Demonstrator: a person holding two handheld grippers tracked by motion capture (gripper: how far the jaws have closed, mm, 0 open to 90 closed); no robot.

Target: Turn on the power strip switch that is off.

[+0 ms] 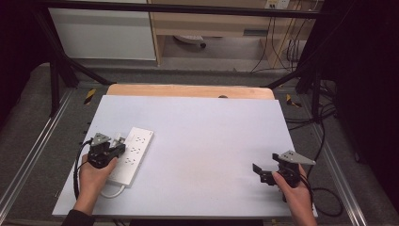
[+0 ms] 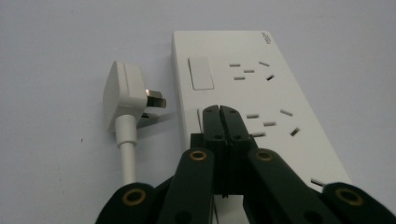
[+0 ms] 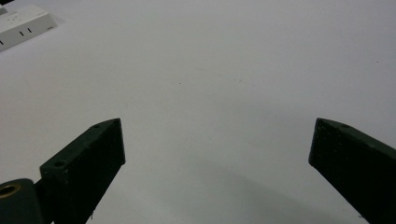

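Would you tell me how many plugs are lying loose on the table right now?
1. The white plug lies unplugged on the table, just beside the power strip, prongs pointing toward it. Others could be hidden beneath the left gripper.

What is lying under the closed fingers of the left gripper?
The white power strip lies under the left gripper, its sockets visible around it. The strip's near part is covered.

Across the frame's middle: white board (image 1: pixel 202 141) atop a wooden tabletop (image 1: pixel 188 90), wood edge showing along the far side. Upper centre: wooden cabinet (image 1: pixel 211 23); upper left: white panel (image 1: pixel 101 33). Upper right: dangling cables (image 1: pixel 282 47). Along top and sides: black frame bars (image 1: pixel 179 8).
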